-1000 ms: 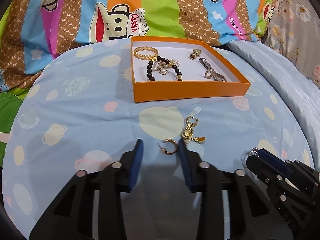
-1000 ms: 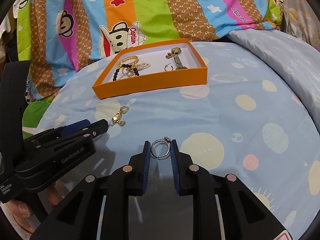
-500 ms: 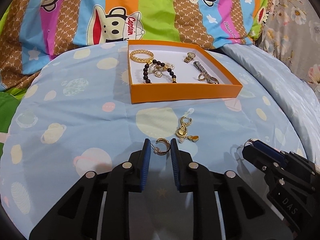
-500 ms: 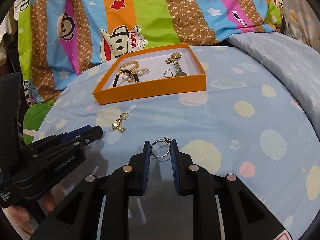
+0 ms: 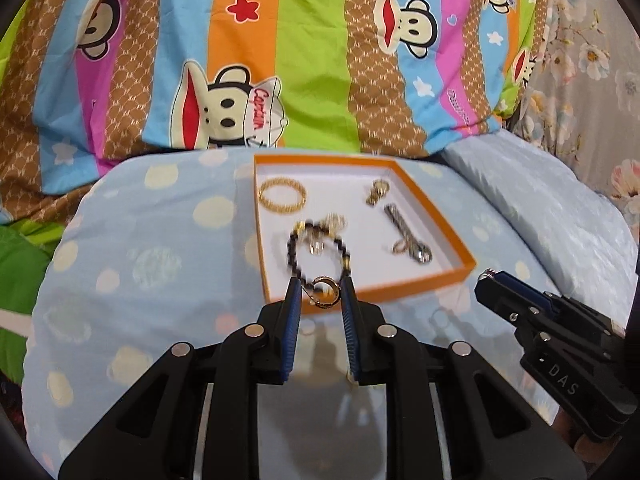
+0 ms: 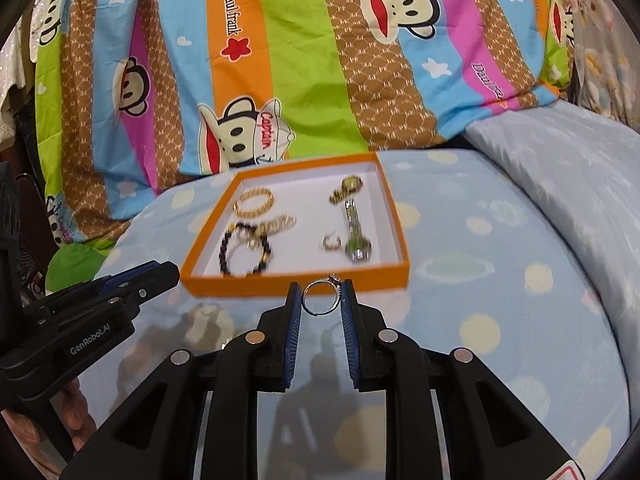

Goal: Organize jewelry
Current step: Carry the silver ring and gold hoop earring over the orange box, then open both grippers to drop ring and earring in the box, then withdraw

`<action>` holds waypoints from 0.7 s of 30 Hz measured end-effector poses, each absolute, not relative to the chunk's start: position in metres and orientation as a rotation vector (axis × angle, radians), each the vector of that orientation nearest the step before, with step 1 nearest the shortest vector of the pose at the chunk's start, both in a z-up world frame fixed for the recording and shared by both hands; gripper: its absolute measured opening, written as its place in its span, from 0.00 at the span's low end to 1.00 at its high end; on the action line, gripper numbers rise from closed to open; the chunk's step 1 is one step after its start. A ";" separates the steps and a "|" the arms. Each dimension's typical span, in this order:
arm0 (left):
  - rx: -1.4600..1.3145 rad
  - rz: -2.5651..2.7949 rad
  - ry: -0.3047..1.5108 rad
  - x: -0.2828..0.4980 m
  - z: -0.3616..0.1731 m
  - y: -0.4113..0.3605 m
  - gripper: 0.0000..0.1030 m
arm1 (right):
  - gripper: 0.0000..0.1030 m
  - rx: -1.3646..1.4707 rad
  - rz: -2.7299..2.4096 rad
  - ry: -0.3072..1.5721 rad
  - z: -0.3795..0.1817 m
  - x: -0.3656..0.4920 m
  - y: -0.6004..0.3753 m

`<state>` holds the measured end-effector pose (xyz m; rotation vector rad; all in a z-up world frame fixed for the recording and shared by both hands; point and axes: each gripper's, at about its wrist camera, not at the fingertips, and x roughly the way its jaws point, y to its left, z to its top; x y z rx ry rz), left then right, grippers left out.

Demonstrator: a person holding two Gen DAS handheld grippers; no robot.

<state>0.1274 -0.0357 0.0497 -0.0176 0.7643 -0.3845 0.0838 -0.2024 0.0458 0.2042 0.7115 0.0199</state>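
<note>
Left wrist view: the left hand-held gripper (image 5: 320,294) pinches a gold hoop earring (image 5: 325,291) between its blue pads, the hoop standing on edge with its flat face toward the camera, in front of the near wall of the orange tray (image 5: 424,282). Inside the tray lie a gold bangle (image 5: 282,196) at the far left, a black bead bracelet (image 5: 318,250) nearer, and a watch (image 5: 406,236) on the right, its long axis running from the far wall toward the near right corner. Right of the tray, the other gripper's body reads "DAS". The striped quilt (image 5: 312,60) behind the tray reads "Captain".

Right wrist view: the right hand-held gripper (image 6: 320,298) clamps a silver ring (image 6: 321,298), upright, its stone at the upper right, just before the tray's near wall. The left gripper's side reads "GenRobot.AI"; the quilt reads "Daulfrank".
</note>
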 end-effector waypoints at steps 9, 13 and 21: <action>0.015 -0.361 0.729 0.194 0.050 -0.062 0.19 | 0.18 0.219 0.056 0.728 0.042 0.158 -0.207; 0.024 -0.350 0.739 0.219 0.040 -0.069 0.19 | 0.18 0.211 0.057 0.744 0.031 0.184 -0.204; -0.002 -0.342 0.765 0.244 0.021 -0.072 0.19 | 0.19 0.190 0.062 0.752 0.015 0.209 -0.200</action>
